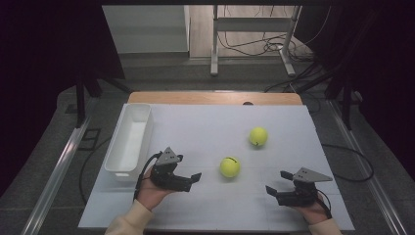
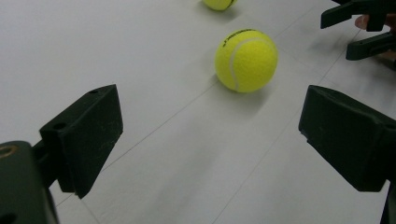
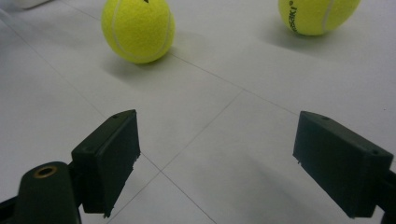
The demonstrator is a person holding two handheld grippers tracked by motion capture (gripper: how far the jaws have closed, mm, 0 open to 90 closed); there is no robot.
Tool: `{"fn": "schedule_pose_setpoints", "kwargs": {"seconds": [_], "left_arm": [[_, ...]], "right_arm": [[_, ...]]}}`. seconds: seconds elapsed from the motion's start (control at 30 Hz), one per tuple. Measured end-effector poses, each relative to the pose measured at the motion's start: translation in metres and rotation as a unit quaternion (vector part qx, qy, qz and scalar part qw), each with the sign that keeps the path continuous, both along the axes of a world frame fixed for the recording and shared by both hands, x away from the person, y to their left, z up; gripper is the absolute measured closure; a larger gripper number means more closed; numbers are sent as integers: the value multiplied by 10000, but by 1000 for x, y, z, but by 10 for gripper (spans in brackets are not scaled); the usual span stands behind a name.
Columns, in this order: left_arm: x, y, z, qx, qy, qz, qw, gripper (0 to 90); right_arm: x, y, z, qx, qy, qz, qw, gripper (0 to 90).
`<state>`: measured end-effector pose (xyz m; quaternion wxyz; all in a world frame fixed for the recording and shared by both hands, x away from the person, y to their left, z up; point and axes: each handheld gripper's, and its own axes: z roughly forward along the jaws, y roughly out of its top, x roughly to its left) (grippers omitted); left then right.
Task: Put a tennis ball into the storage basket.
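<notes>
Two yellow tennis balls lie on the white table: the nearer ball (image 1: 229, 167) at the middle and the farther ball (image 1: 258, 136) to its right and behind. My left gripper (image 1: 192, 181) rests low to the left of the nearer ball, open and empty, pointing at that ball (image 2: 246, 60) a short way ahead of its jaws (image 2: 212, 123). My right gripper (image 1: 278, 182) sits at the front right, open and empty (image 3: 215, 137). Ahead of it the nearer ball (image 3: 137, 29) is at the left and the farther ball (image 3: 317, 14) at the right.
A long white bin (image 1: 128, 139) stands along the table's left side, just behind my left hand. The table's wooden far edge (image 1: 215, 98) runs across the back. The right gripper (image 2: 364, 28) shows at the top right of the left gripper view.
</notes>
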<state>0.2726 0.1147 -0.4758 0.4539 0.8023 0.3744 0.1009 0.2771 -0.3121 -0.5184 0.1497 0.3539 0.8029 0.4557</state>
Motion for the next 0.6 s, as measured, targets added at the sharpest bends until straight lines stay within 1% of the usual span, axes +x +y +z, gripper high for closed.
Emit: {"fn": "schedule_pose_setpoints", "kwargs": {"seconds": [0.17, 0.3, 0.6], "left_arm": [[2, -4, 0, -30, 30, -30, 10000, 72], [6, -6, 0, -140, 86, -56, 9998, 72], [13, -15, -1, -145, 143, -99, 9997, 73]], "right_arm": [[1, 1, 0, -29, 2, 21, 10000, 153], [1, 2, 0, -14, 15, 19, 10000, 152], [2, 2, 0, 7, 29, 11, 10000, 152]]}}
